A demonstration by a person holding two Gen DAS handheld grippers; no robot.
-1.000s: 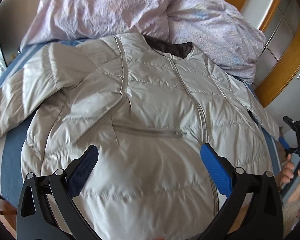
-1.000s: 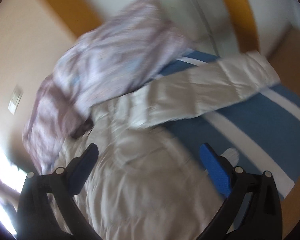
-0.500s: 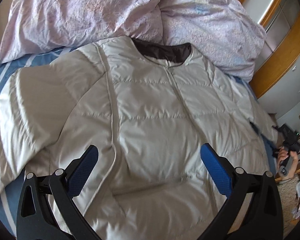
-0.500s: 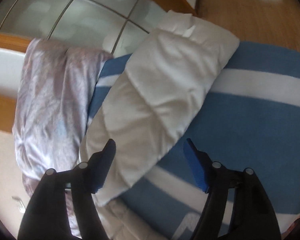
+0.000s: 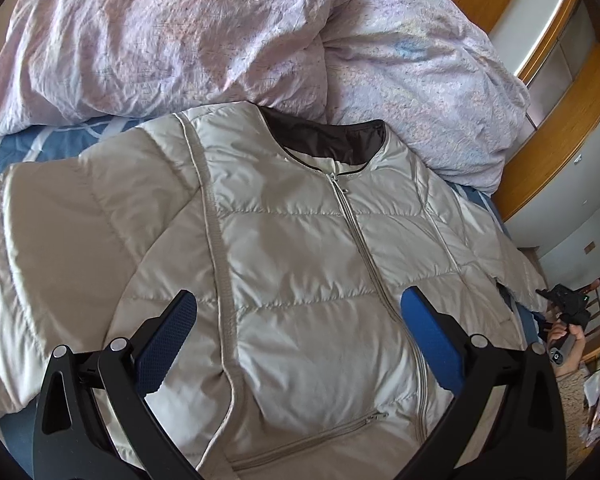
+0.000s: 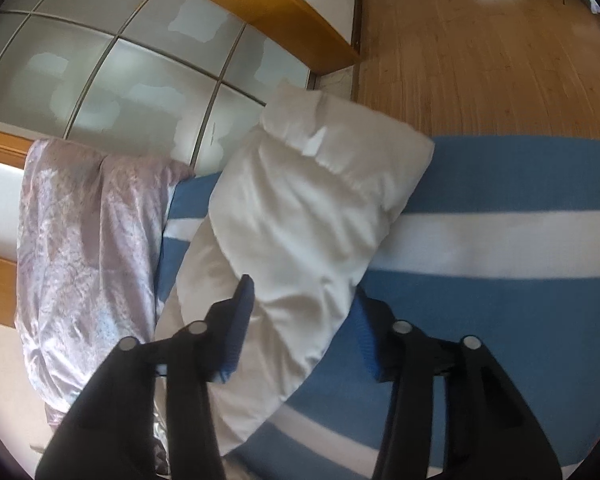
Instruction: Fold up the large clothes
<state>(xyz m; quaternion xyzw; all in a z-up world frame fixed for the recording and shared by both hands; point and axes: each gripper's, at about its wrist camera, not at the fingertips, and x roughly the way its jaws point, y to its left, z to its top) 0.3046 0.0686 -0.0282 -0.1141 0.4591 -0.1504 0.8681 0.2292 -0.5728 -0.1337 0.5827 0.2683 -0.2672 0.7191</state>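
Note:
A pale grey puffer jacket (image 5: 300,260) lies face up and zipped on the bed, its dark collar toward the pillows. Its left sleeve is folded in over the left side. My left gripper (image 5: 298,300) hovers open over the chest with nothing between its blue pads. The other sleeve (image 6: 312,208) lies stretched across the blue striped sheet (image 6: 500,300). My right gripper (image 6: 302,292) straddles that sleeve near its middle. Its jaws are closing with the sleeve between them. In the left wrist view the right gripper (image 5: 558,294) shows small at the far right.
A crumpled lilac duvet (image 5: 220,40) is heaped behind the collar and hangs over the bed's side (image 6: 84,240). A wardrobe with wooden frame and frosted panels (image 6: 140,80) stands close by. Wooden floor (image 6: 480,40) lies beyond the sleeve's cuff. A person's hand (image 5: 566,332) holds the right gripper.
The left gripper has moved up over the jacket toward the collar, still open. The right gripper has rolled, come down onto the stretched sleeve and narrowed its jaws around it.

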